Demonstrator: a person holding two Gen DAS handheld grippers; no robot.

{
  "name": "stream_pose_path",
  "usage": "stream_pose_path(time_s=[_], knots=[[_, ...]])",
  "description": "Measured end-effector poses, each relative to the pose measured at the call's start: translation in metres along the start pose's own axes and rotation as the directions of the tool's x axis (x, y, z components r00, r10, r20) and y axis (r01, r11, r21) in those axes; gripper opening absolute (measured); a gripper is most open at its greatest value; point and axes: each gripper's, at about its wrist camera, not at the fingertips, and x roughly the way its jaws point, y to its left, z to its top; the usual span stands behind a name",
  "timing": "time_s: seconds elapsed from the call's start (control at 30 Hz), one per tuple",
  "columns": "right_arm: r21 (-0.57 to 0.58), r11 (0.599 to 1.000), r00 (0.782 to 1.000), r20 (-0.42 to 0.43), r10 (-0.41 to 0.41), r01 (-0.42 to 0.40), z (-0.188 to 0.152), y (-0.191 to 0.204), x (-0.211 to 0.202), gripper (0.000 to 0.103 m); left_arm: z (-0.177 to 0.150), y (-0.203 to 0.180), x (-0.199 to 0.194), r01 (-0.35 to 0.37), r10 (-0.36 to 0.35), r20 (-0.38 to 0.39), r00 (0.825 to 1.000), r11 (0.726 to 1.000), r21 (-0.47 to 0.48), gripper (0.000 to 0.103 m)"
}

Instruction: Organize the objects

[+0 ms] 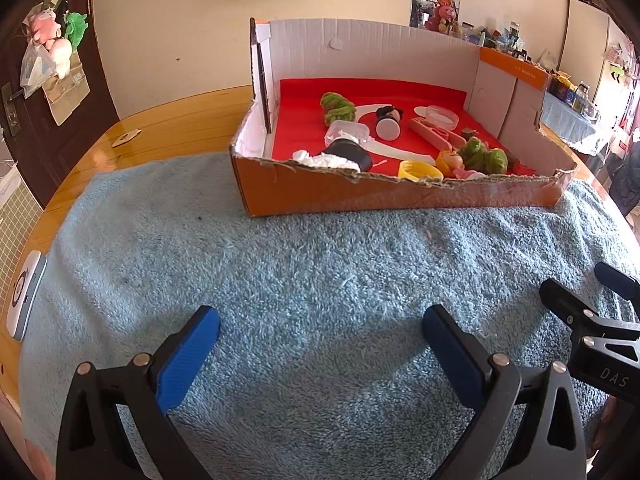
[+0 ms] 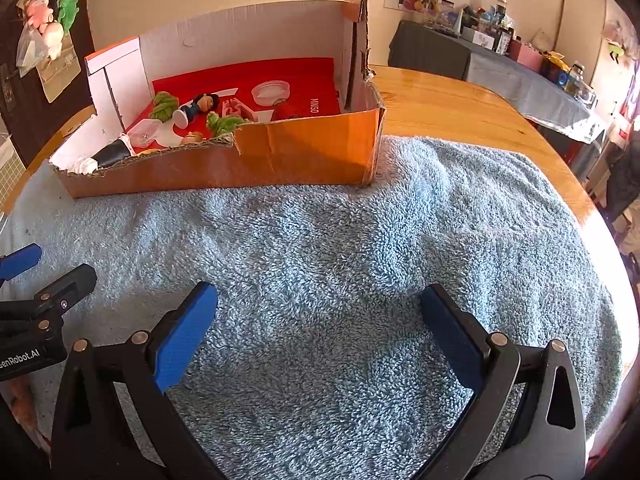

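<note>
Left gripper (image 1: 320, 332): blue-padded jaws spread wide, nothing between them, low over the near part of the fluffy light-blue towel (image 1: 320, 264).
Right gripper (image 2: 320, 312): jaws likewise spread, holding nothing, beside the left one.
Towel: covers the near part of the round wooden tabletop (image 2: 460, 100).
Orange cardboard box (image 1: 360, 196): at the towel's far edge, front wall torn low.
Box contents: green yarn bundle (image 1: 338, 107), black-haired doll (image 1: 387, 118), yellow cap (image 1: 418, 170), clear round lid (image 1: 440, 117), all on a red lining (image 1: 300, 120).

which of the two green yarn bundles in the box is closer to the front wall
The green yarn bundle beside the yellow cap, right behind the torn front wall; the other bundle lies farther back on the red liner.
</note>
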Motion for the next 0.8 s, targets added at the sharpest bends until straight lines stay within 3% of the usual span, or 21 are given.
stream_pose_path(time_s=[0.8], knots=[[-0.001, 1.0, 1.0, 0.001, -0.001, 0.001, -0.0013, 0.0002, -0.0007, 0.103, 0.0004, 0.0008, 0.0002, -0.002, 0.002, 0.001, 1.0, 1.0, -0.001, 0.103]])
